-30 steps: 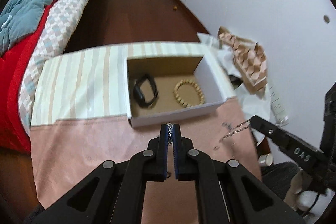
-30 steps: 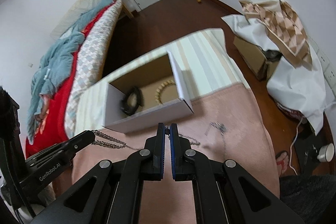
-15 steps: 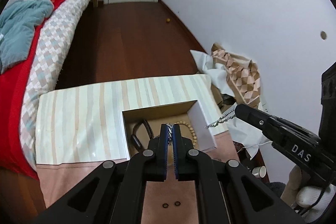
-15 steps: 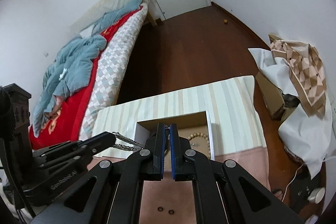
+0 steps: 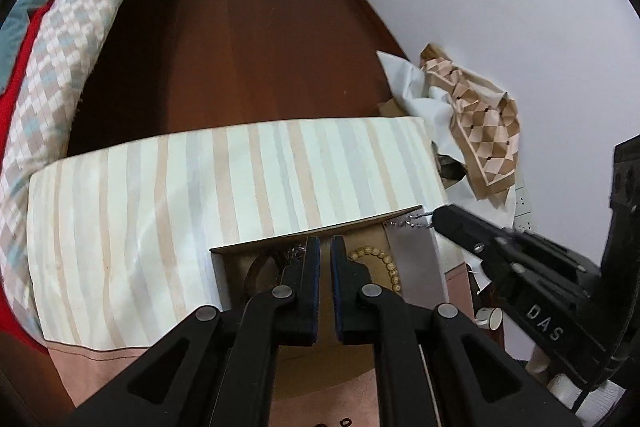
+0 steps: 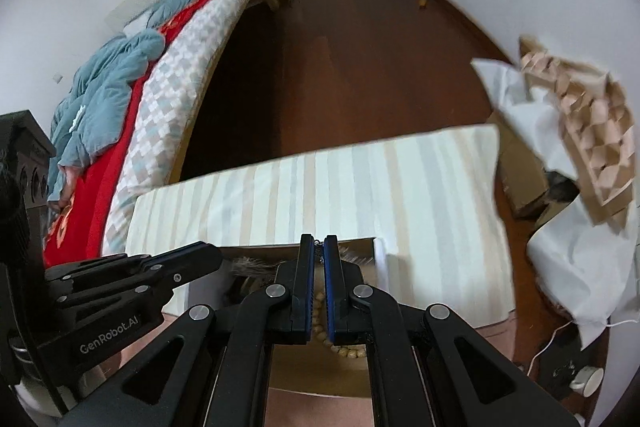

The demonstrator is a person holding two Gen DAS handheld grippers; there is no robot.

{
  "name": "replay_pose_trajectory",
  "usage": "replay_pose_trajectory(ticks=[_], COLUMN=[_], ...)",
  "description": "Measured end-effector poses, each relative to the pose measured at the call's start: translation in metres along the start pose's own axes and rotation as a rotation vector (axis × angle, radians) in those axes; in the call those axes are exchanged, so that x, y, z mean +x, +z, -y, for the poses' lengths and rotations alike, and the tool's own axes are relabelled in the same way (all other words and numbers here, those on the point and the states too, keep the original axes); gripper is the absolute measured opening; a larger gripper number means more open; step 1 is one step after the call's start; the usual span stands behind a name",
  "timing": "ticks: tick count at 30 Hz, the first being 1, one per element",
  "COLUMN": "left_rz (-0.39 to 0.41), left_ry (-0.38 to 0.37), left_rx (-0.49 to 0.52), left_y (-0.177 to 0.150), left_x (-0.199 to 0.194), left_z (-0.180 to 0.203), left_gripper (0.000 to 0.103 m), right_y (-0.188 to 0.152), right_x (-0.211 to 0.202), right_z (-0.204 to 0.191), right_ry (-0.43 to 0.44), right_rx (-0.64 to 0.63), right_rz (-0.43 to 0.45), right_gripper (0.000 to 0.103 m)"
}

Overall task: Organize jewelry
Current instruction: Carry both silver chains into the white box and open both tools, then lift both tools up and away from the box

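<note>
The left gripper point(image 5: 325, 245) pinches one end of a silvery link chain point(image 5: 404, 224) between narrow black fingers above the open cardboard box point(image 5: 416, 267). Inside lie a dark strap and a round wooden bead bracelet point(image 5: 384, 261). The right gripper point(image 6: 319, 247) pinches the other end, over the box near the striped desk's front edge.

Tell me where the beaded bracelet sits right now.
In the left wrist view the beaded bracelet lies inside the cardboard box, right of the left gripper, near the box's right wall.
</note>
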State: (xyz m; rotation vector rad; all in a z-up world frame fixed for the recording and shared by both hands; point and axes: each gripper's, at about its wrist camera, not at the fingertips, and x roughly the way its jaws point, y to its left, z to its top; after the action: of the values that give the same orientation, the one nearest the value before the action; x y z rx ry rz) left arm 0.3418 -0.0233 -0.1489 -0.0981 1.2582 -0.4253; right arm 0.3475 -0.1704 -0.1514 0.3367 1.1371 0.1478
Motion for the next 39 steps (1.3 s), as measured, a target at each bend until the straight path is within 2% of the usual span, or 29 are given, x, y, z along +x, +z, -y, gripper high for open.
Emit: replay_pose_trajectory(ticks=[3,5,6,7,8,9,11,13,14,16,18,19,21,23,26,39], left_rz=[0.021,0.041,0.049,0.066,0.078,0.098,0.138,0.156,0.163,0.184,0.191,0.190,0.181,0.180,0.193,0.301], left_ry=[0.034,0.074,0.100,0.128,0.142,0.162,0.196,0.240,0.258,0.296,0.330,0.344,0.369,0.379,0.397,0.419], left_rx=[-0.006,-0.002,-0.001,0.000,-0.001,-0.009,-0.020,-0.023,-0.024,-0.033,-0.038,-0.039,-0.043,-0.046,-0.052,-0.065], left_y=[0.002,0.001,0.000,-0.001,-0.002,-0.006,-0.013,-0.024,-0.029,-0.044,-0.056,-0.061,-0.073,-0.083,-0.096,-0.134], left_x=[-0.004,-0.009,-0.012,-0.017,-0.020,-0.026,-0.035,-0.041,-0.043,-0.048,-0.049,-0.049,-0.048,-0.049,-0.053,-0.112], left_z=[0.001,0.001,0.001,0.000,-0.003,-0.005,-0.009,-0.012,-0.013,-0.015,-0.017,-0.017,-0.018,-0.018,-0.015,0.004], left_gripper=[0.009,0.013,0.025,0.035,0.059,0.071,0.071,0.071,0.072,0.077,0.092,0.093,0.099,0.100,0.102,0.103], right_y=[0.001,-0.002,-0.004,-0.006,-0.008,-0.011,-0.017,-0.026,-0.031,-0.041,-0.051,-0.055,-0.065,-0.074,-0.085,-0.117], right_x=[0.008,0.006,0.004,0.002,-0.002,-0.005,-0.013,-0.019,-0.021,-0.023,-0.024,-0.024,-0.024,-0.025,-0.029,-0.095], right_z=[0.005,0.007,0.008,0.009,0.009,0.008,0.006,0.003,0.002,0.000,-0.002,-0.004,-0.006,-0.008,-0.014,-0.042], right_ry=[0.022,0.018,0.020,0.020,0.015,-0.002,-0.050,-0.127,-0.149,-0.213,-0.258,-0.279,-0.300,-0.313,-0.322,-0.330], right_rx=[0.021,0.025,0.031,0.034,0.029,0.020,-0.004,-0.033,-0.042,-0.069,-0.095,-0.104,-0.119,-0.132,-0.153,-0.189], right_rz=[-0.034,-0.037,-0.035,-0.031,-0.024,-0.017,-0.007,0.000,0.006,0.008,0.002,0.000,-0.003,-0.005,-0.003,0.095], right_gripper=[0.007,0.022,0.037,0.047,0.049,0.052,0.062,0.079,0.081,0.084,0.093,0.096,0.098,0.102,0.103,0.103])
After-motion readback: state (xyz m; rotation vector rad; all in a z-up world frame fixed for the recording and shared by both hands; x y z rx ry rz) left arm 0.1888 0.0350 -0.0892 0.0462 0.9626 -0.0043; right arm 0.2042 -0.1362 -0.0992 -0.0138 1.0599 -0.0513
